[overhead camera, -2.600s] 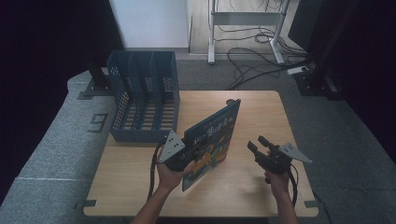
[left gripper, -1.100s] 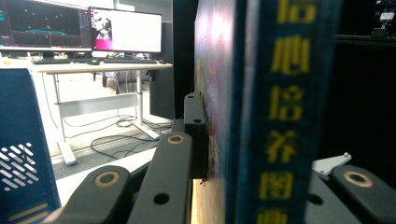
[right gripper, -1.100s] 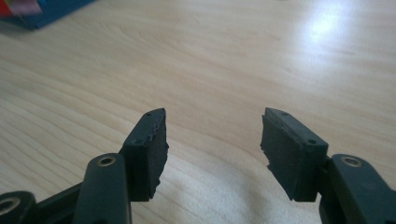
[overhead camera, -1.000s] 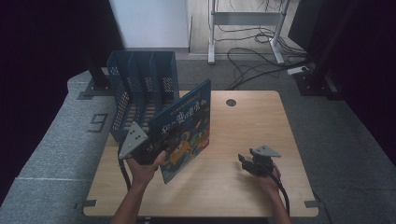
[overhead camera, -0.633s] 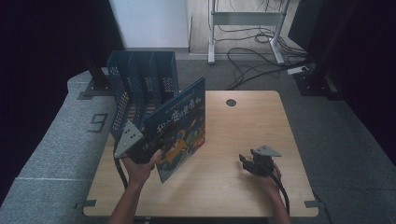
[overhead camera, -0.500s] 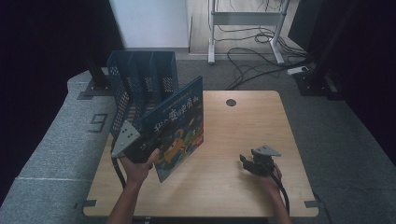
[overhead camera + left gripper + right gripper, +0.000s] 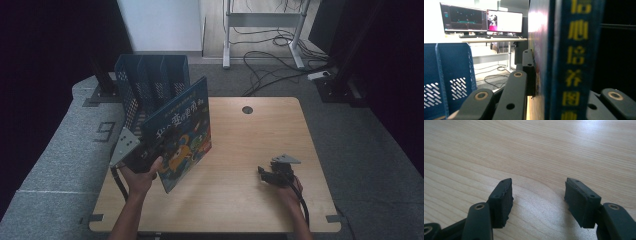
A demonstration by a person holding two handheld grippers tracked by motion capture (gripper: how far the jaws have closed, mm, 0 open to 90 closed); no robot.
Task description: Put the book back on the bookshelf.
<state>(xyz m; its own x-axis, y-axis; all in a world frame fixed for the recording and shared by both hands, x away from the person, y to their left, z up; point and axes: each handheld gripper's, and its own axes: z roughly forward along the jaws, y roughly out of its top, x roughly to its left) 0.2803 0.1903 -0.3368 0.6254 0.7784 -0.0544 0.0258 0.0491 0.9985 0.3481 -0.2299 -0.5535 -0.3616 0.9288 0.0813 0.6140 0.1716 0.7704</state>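
Right gripper (image 7: 264,175) near, right of book, jaws apart, holds nothing, rests on table (image 7: 260,140). Left gripper (image 7: 150,150) clamps book (image 7: 182,132) upright, just before rack (image 7: 150,82). Risk: book tips, hits rack wall, misses slot, slips from pinch.

Light wooden table (image 7: 240,145); blue slotted file rack (image 7: 150,87) standing at far-left corner.

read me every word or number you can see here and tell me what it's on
"9": large pale numeral on the grey floor mat left of the table.
Yellow Chinese characters run down the book's spine; too blurred to read reliably.
Pale Chinese title on the book's blue cover: too small to read.
Text on the monitors: too small to read.
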